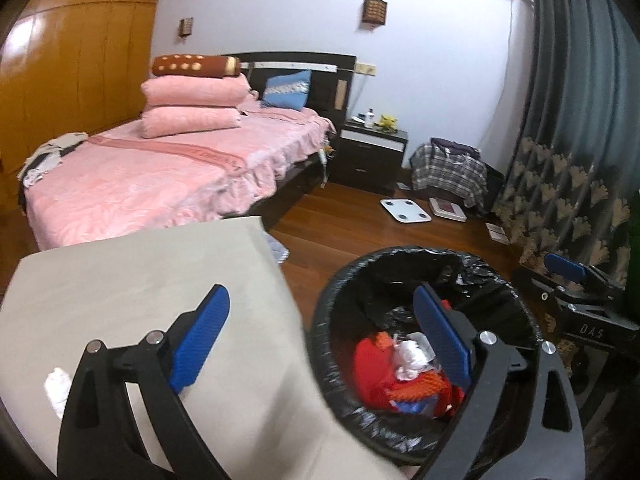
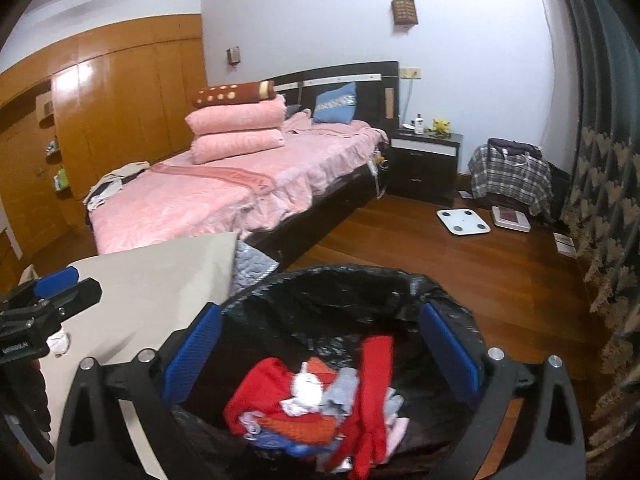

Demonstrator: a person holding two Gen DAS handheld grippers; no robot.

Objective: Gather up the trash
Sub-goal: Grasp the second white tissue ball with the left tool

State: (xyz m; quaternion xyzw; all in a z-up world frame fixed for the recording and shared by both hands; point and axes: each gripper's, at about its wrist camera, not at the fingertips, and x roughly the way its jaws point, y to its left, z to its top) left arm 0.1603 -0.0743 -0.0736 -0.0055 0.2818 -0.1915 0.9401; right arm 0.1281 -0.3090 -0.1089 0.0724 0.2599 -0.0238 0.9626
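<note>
A black bin with a black liner [image 1: 340, 280] [image 2: 320, 276] stands on the wood floor beside a beige table [image 1: 140, 280] [image 2: 152, 280]. It holds trash: red wrappers [image 1: 372, 364], a red glove [image 2: 374, 392] and crumpled white tissue [image 1: 412, 354] [image 2: 306, 386]. My left gripper [image 1: 320, 344] is open and empty, one finger over the table, one over the bin. A crumpled white tissue [image 1: 56, 388] [image 2: 60, 342] lies on the table by its left finger. My right gripper [image 2: 320, 352] is open and empty above the bin; it also shows in the left wrist view [image 1: 564, 268].
A bed with pink bedding [image 1: 160, 168] [image 2: 240, 184] stands behind the table. A dark nightstand [image 1: 372, 152], a plaid-covered bag [image 1: 448, 168], two scales on the floor [image 1: 406, 210] [image 1: 448, 208] and a patterned curtain [image 1: 568, 184] line the far side and right.
</note>
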